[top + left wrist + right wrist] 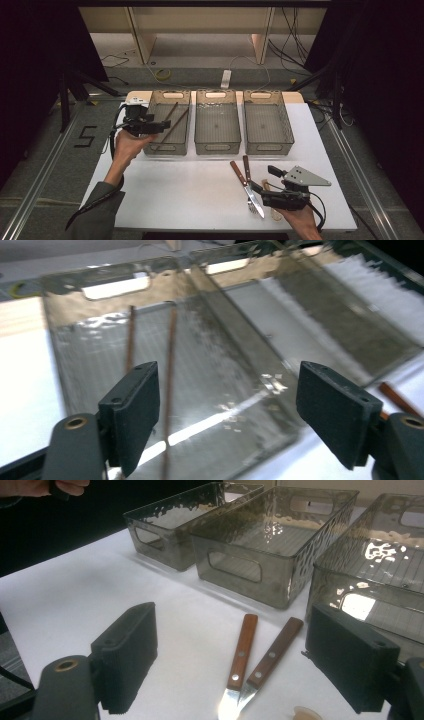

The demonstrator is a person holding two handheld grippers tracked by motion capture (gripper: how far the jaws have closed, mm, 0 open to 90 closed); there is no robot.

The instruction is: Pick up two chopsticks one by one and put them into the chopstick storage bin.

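Two chopsticks lie in the left bin, both grippers empty.

The left gripper (pixel 161 126) hangs over the near left corner of the left bin (pixel 150 111), its jaws spread wide with nothing between them. Below it, the two brown chopsticks (pixel 171 365) lie lengthwise inside that bin, side by side. Well off from the bin to the near right, the right gripper (pixel 261 183) rests low over the white table (pixel 175 195), jaws spread and empty, with two wooden-handled utensils (pixel 250 652) just ahead of them.
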